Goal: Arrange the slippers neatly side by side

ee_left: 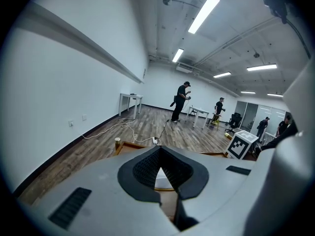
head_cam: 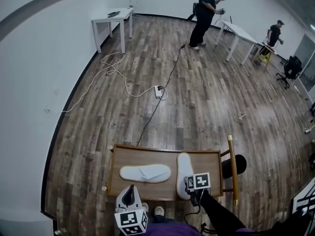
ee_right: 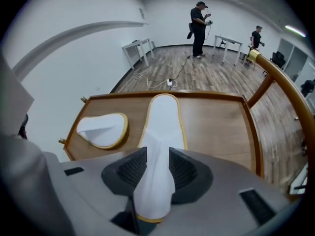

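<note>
- Slipper one: the lengthwise white fabric slipper with yellow piping is lying on the low brown wooden table with a raised rim, right of centre, its long axis running straight away from you.
- Right gripper: you are holding it over the near end of that slipper. Its jaws are standing wide, with the slipper's soft upper rising between the pads. The pads seem to be flanking the fabric rather than squeezing it, so this is reading as a release, not a hold.
- Slipper two: the crosswise white fabric slipper with yellow piping is lying on the same table, left of the first and apart from it. Its long axis is running left to right, roughly square to its mate.
- Left gripper: you are holding it low at the table's near edge, jaws pressed together, nothing between them.
- Governing relation: the crosswise slipper is sitting ahead of the left gripper and slightly to its right, and well left of the right gripper, so your left hand is the nearer one.
- Judgement: one slipper is looking placed. The other is needing roughly a quarter turn and a slide rightward until both long axes are running parallel, sides close together.
- Risk: the thin, limp fabric is likely to fold or drag if you are pinching only one edge.
</note>
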